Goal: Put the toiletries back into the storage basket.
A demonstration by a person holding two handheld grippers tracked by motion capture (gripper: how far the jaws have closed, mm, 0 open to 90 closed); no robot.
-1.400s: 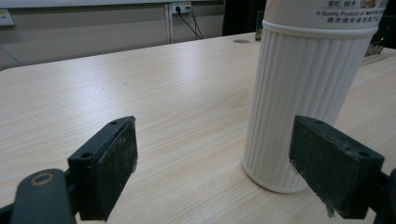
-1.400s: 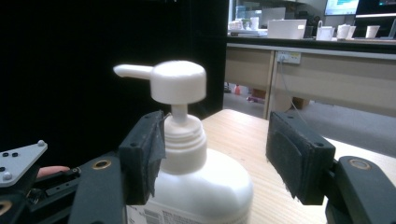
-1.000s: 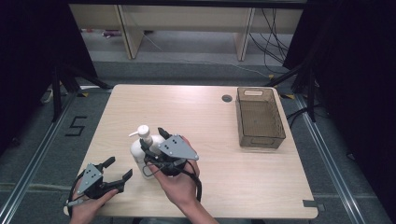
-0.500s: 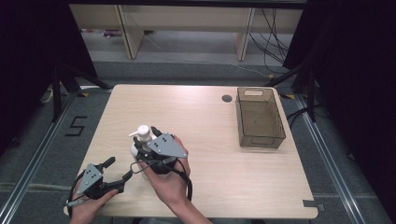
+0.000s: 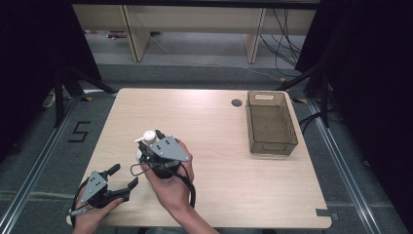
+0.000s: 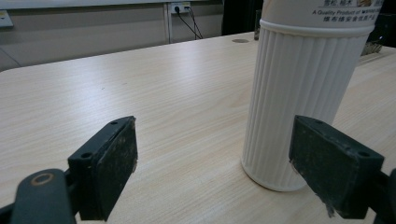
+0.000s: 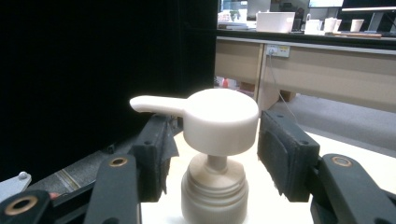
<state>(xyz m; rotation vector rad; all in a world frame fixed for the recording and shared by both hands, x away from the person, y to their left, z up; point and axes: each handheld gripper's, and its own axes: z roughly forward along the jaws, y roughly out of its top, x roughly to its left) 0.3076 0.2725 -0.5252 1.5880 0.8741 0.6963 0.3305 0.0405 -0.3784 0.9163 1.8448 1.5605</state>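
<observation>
A white ribbed pump bottle (image 6: 299, 102) stands upright on the wooden table (image 5: 253, 190), near its front left. In the high view my right gripper (image 5: 150, 145) is over the bottle, whose pump head (image 5: 147, 137) sticks out at the far side. In the right gripper view my right gripper (image 7: 219, 140) is open, its pads flanking the pump head (image 7: 219, 119) closely, spout pointing left. My left gripper (image 5: 123, 176) rests open at the front left edge, empty. In its own view the left gripper (image 6: 215, 140) faces the bottle, which stands just beyond its right jaw.
A brown see-through basket (image 5: 253, 122) sits at the table's right rear, beside a round cable hole (image 5: 236, 103). Bare tabletop stretches between the bottle and the basket. Dark curtains and shelving stand beyond the far edge.
My right gripper has moved left and closer over the bottle, bringing its jaws around the pump head. The left gripper has barely moved.
</observation>
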